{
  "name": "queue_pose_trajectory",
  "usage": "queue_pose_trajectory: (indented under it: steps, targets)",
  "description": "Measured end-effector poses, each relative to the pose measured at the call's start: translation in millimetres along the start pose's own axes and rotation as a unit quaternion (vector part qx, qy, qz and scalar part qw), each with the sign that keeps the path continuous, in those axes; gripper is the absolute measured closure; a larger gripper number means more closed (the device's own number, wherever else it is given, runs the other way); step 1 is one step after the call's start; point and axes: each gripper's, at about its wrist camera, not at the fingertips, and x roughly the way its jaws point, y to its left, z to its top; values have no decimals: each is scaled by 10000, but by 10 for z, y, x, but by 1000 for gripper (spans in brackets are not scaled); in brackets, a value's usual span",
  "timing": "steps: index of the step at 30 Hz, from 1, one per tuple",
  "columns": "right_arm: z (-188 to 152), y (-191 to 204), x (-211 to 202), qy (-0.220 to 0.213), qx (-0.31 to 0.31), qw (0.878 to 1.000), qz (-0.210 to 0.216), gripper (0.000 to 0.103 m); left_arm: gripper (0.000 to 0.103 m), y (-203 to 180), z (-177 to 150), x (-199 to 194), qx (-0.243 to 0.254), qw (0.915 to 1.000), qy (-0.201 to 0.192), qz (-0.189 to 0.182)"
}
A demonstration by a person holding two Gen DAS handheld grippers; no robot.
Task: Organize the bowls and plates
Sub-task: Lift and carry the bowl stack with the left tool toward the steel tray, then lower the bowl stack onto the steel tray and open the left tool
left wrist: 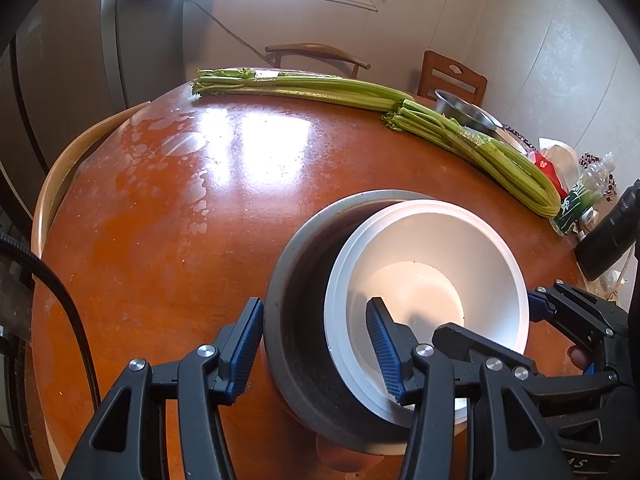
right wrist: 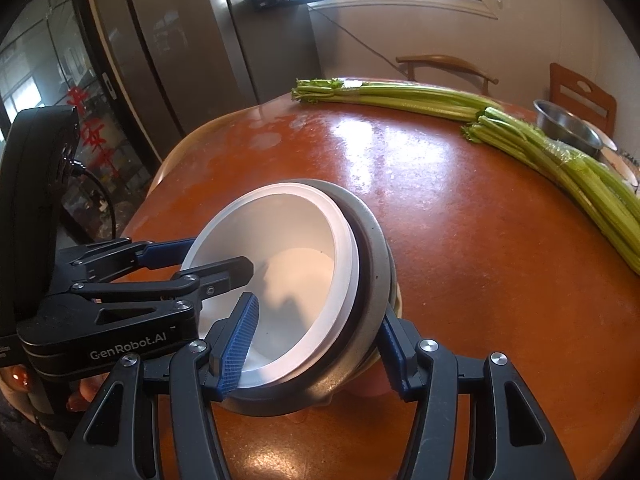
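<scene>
Left gripper (left wrist: 316, 348) pinches the near walls of both nested bowls; right gripper (right wrist: 320, 348) clamps their opposite side — white bowl (left wrist: 436, 280) tilted inside grey bowl (left wrist: 296, 280), mouths upward, no long axis, on the round table (left wrist: 160, 208).

"GenRobot.AI" stands on the left gripper (right wrist: 240, 276) body; red characters on the glass door (right wrist: 86, 120) seem illegible.

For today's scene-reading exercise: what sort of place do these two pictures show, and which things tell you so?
Most likely a home kitchen or dining room: a round wooden table with chairs around it, celery bunches lying on top, and a tall steel refrigerator by the window.
</scene>
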Motion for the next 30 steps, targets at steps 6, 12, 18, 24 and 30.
queue_pose_trajectory:
  steps: [6,12,18,24,30]
  targets:
    - [14,20,-46,-223,-206,9986,-424,44,51,5,-9,-7,-9,10000,7,-12]
    - [32,-29,-45,-218,-160,9990,-359,44,51,15,-5,-32,-38,10000,-22,-31]
    - [44,-51,-95,-283,-123,9990,-317,44,51,34,-15,-62,-74,10000,-47,-17]
    - [5,-37,-148,-327,-113,9989,-324,44,51,32,-27,-95,-77,9999,-71,17]
    - [2,-44,-235,-425,-32,9989,-208,44,51,28,-37,-205,-91,9997,-213,32]
